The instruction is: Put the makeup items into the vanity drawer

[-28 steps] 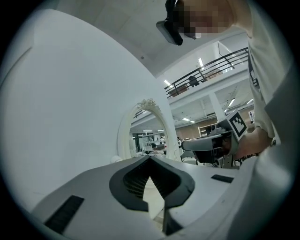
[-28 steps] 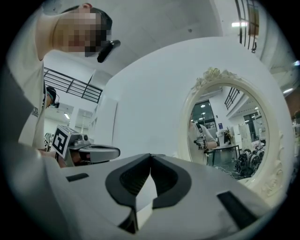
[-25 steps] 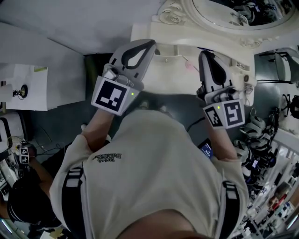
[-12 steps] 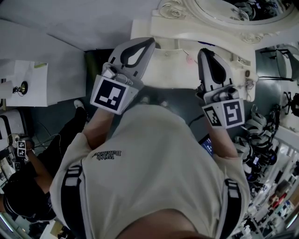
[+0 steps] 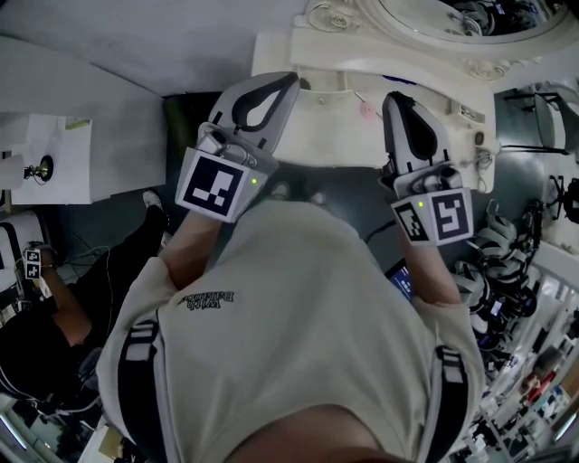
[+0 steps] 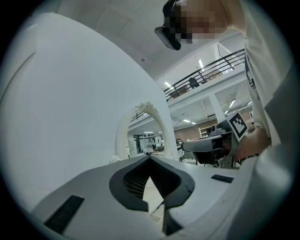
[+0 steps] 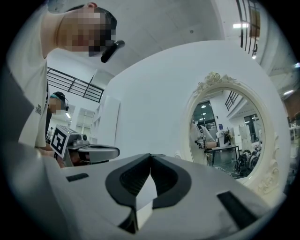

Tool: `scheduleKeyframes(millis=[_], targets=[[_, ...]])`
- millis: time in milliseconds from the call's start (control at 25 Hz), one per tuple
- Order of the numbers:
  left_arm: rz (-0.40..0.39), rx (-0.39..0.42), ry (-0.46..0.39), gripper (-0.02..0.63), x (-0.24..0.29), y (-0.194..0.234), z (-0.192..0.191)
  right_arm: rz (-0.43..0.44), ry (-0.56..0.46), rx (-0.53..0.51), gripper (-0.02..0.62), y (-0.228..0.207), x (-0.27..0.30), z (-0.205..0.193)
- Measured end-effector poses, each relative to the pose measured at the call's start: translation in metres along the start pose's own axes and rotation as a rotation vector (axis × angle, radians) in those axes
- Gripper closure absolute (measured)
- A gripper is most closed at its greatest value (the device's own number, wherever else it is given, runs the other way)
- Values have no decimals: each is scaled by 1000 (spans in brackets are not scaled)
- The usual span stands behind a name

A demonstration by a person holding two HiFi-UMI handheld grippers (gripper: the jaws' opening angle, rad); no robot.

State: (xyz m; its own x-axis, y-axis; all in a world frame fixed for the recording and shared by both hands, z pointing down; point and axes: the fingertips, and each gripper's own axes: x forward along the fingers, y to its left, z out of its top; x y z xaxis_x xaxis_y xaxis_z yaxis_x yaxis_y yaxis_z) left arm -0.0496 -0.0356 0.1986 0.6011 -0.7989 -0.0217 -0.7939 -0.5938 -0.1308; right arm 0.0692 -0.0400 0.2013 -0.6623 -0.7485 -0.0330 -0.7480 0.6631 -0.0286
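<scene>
A white vanity (image 5: 330, 136) with an ornate oval mirror (image 5: 452, 23) stands in front of me. On its top lies a small pink makeup item (image 5: 368, 109) beside a thin stick (image 5: 359, 96). My left gripper (image 5: 291, 81) is held level over the vanity's left part, its jaws shut with nothing between them (image 6: 150, 157). My right gripper (image 5: 395, 101) hovers over the right part, just right of the pink item, also shut and empty (image 7: 151, 156). No drawer shows in any view.
A white wall rises behind the vanity. A small white side table (image 5: 50, 167) stands at the left. Another person (image 5: 54, 335) sits on the dark floor at lower left. Cables and gear (image 5: 507, 271) crowd the floor at the right.
Both grippers stay where they were. The person on the floor at lower left has shifted, stretching a leg out and drawing back toward the picture's edge.
</scene>
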Motion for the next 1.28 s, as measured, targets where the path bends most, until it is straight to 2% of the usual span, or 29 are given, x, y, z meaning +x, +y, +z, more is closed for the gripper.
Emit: scheduleKeyframes(millis=[240,960,1280], targets=[[-6,-24,39,592,3,-3,-8,-5,11,13,589,-3,-1,-5],[-22,-34,59,592,17,-8,-17,-24,24,28,589,-16,-6,-11],[-72,-23,75,592,47,-11,-25,-72,52,-11,589,-46,0,-19]])
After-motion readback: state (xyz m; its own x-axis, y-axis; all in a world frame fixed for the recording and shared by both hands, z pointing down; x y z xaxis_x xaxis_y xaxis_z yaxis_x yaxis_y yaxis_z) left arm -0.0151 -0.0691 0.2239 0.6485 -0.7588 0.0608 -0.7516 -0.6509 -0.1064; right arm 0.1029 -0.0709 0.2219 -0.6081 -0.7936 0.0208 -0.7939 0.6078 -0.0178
